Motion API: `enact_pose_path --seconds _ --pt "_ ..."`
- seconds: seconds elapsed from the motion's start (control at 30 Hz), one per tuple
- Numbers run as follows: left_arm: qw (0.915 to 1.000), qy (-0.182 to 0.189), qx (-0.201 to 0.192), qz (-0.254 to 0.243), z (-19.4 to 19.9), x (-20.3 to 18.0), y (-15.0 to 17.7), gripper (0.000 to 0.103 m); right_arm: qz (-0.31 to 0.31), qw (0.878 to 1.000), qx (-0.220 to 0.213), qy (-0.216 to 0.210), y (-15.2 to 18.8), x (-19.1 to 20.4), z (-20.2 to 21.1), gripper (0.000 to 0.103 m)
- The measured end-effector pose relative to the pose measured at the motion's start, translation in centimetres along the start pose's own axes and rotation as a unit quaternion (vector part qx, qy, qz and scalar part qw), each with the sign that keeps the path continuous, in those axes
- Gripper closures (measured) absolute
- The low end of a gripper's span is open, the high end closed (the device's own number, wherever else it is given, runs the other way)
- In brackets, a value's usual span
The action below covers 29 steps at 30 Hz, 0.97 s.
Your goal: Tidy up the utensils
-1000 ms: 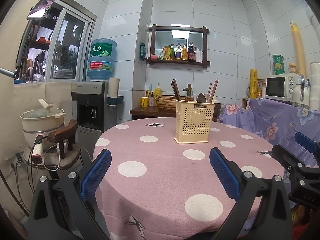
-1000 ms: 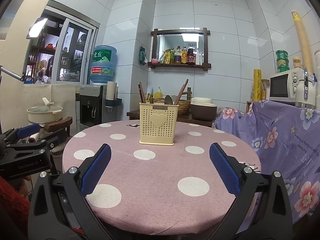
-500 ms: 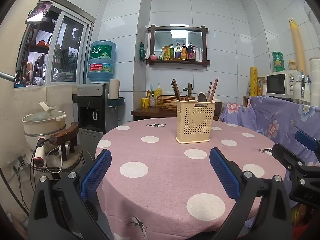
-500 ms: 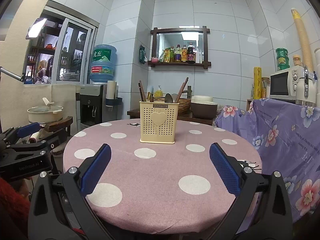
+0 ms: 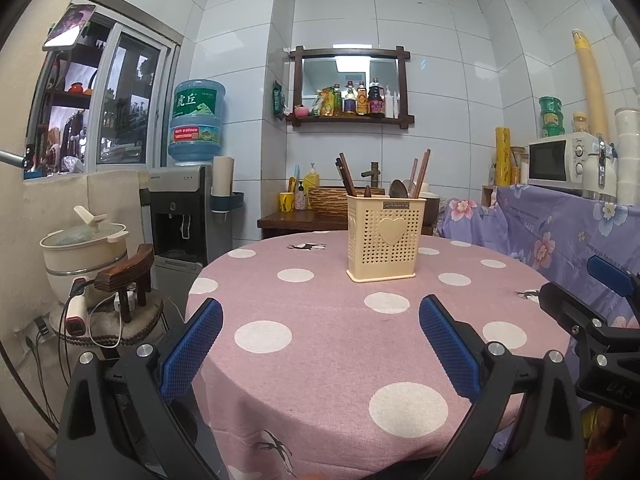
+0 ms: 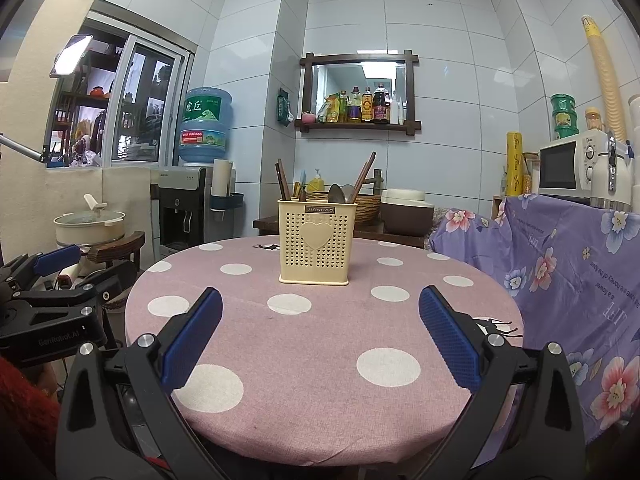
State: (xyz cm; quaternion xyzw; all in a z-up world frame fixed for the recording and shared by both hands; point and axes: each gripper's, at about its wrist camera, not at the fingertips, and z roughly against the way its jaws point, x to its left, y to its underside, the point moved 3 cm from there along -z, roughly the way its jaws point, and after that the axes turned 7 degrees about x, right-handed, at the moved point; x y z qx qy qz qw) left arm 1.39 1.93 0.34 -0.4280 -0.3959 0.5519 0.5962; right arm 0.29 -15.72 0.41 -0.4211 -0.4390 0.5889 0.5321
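**2 open grippers, 1 full utensil caddy**

Both the left gripper and right gripper gape wide, holding nothing. The cream perforated utensil caddy stands upright at frame centre on the round worktop, well beyond both. Chopsticks and spoons stick out: light, stiff, likely slick; pinch the exposed upper ends. The polka-dot cloth may slide. A microwave sits right.
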Motion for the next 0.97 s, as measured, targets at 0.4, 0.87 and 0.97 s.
enact_pose_path --seconds 0.4,0.87,0.97 --pt "0.9998 0.007 -0.01 0.014 0.28 0.0 -0.07 0.005 -0.001 1.0 0.0 0.001 -0.01 0.0 0.0 0.006" --pt "1.0 0.0 -0.002 0.002 0.06 -0.32 -0.01 0.005 -0.002 1.0 0.002 0.001 0.28 0.07 -0.24 0.006" --pt "1.0 -0.004 -0.005 0.004 0.1 -0.26 -0.01 0.005 -0.003 1.0 0.003 0.001 0.36 0.13 -0.33 0.006"
